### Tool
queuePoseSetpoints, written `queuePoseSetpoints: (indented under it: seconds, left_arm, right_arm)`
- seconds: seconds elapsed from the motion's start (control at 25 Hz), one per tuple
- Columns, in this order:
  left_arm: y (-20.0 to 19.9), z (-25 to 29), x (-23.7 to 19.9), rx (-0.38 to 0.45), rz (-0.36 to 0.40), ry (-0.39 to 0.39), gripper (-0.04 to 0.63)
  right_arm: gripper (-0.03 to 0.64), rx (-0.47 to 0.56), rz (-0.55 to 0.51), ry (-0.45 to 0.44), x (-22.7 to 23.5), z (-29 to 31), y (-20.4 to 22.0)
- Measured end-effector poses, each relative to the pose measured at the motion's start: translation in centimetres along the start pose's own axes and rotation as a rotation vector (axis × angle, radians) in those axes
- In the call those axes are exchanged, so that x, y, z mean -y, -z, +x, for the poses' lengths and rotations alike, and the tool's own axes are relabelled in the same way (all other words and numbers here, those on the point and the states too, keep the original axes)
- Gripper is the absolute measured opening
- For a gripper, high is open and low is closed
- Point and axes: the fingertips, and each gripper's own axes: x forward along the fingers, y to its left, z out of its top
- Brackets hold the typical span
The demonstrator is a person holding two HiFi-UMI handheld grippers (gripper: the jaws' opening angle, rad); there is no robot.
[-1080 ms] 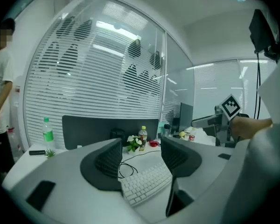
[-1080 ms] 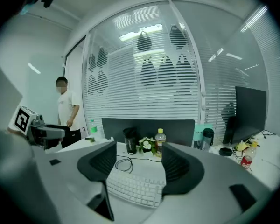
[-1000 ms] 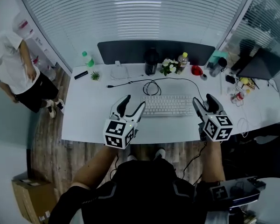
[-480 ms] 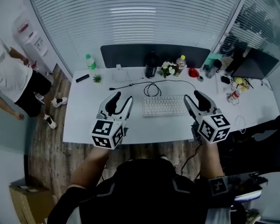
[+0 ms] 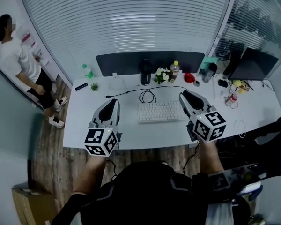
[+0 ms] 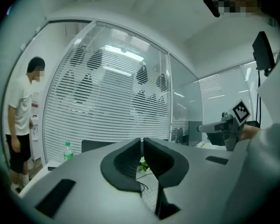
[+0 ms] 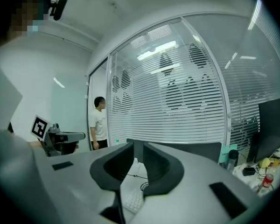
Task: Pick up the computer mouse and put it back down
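Observation:
I cannot pick out a computer mouse on the white desk (image 5: 82,121); any mouse right of the white keyboard (image 5: 161,111) would be hidden under my right gripper. My left gripper (image 5: 110,102) hovers above the desk left of the keyboard, jaws shut together with nothing between them (image 6: 142,140). Off the keyboard's right end, my right gripper (image 5: 184,94) also hangs above the desk. Its jaws are closing, a thin gap is left, and nothing is in it (image 7: 134,144). Both point level toward the blinds.
Along the desk's back stand a dark monitor (image 5: 126,62), a green bottle (image 5: 87,71), a black flask (image 5: 145,71), flowers (image 5: 160,74) and a looped cable (image 5: 147,96). A laptop (image 5: 253,64) and clutter fill the right end. A person (image 5: 21,60) stands at the far left.
Both grippers have lifted off the desk and their jaws have swung from wide open to nearly together. The person at the left has walked further back.

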Motion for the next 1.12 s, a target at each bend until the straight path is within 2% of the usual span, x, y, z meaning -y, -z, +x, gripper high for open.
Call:
queuePoseSetpoints:
  seconds: [0.28, 0.56, 1.12]
  left_arm:
    - [-0.6, -0.2, 0.7, -0.008, 0.007, -0.045, 0.031]
    - [-0.6, -0.4, 0.9, -0.023, -0.002, -0.08, 0.029]
    - [-1.1, -0.1, 0.1, -0.028, 0.006, -0.095, 0.029]
  right_arm:
    - [0.002, 0.005, 0.005, -0.026, 0.6, -0.2, -0.4]
    - [0.001, 0.008, 0.0, -0.062, 0.7, 0.2, -0.6]
    - [0.0, 0.022, -0.022, -0.06, 0.7, 1.4, -1.6]
